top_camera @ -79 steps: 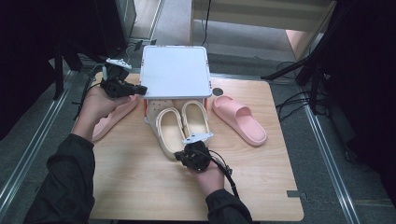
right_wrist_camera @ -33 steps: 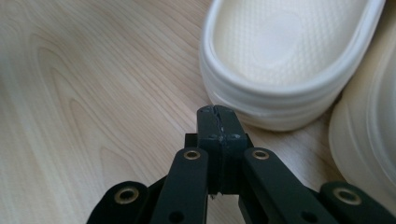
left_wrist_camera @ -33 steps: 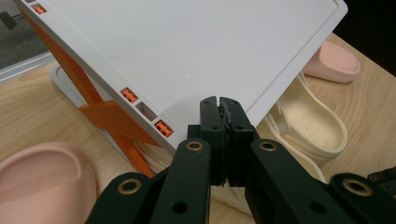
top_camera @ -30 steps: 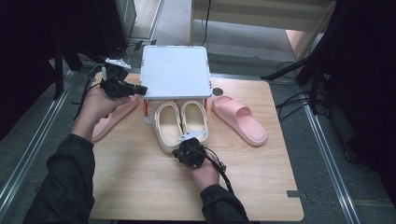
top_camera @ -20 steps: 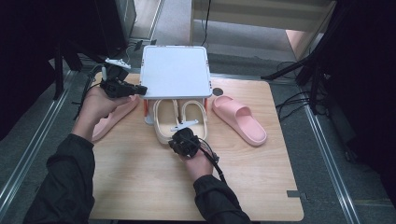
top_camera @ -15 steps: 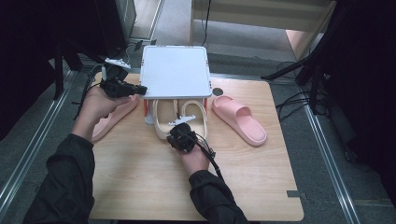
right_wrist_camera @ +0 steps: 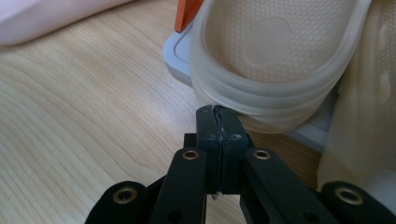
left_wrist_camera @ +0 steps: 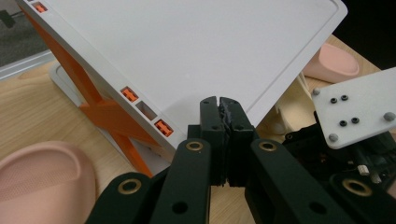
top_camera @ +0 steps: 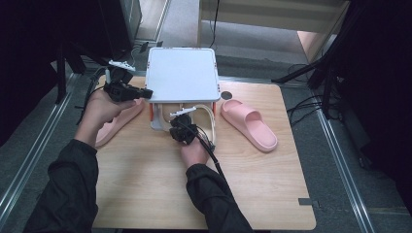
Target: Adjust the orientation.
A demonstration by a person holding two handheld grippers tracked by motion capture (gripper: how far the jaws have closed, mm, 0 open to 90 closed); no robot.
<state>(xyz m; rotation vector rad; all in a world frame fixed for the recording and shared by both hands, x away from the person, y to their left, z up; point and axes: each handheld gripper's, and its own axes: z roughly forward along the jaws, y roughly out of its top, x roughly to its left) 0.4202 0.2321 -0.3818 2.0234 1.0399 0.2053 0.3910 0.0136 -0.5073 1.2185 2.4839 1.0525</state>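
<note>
Beige slippers (top_camera: 206,120) now sit pushed under white rack (top_camera: 182,73), off the open board; right gripper (top_camera: 182,127), jaws closed and empty, has advanced toward twelve o'clock, tips at heel; left gripper (top_camera: 141,93) unmoved, closed, empty, at rack's nine o'clock edge.

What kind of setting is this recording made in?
Probably a lab or workshop test bench, not a home: a bare wooden table on a grey floor with metal rails, cables trailing nearby, and slippers beside a small white rack.

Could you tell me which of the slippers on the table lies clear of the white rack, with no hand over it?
The pink slipper right of the rack. The other pink one lies under the left hand; the cream pair is tucked beneath the rack.
</note>
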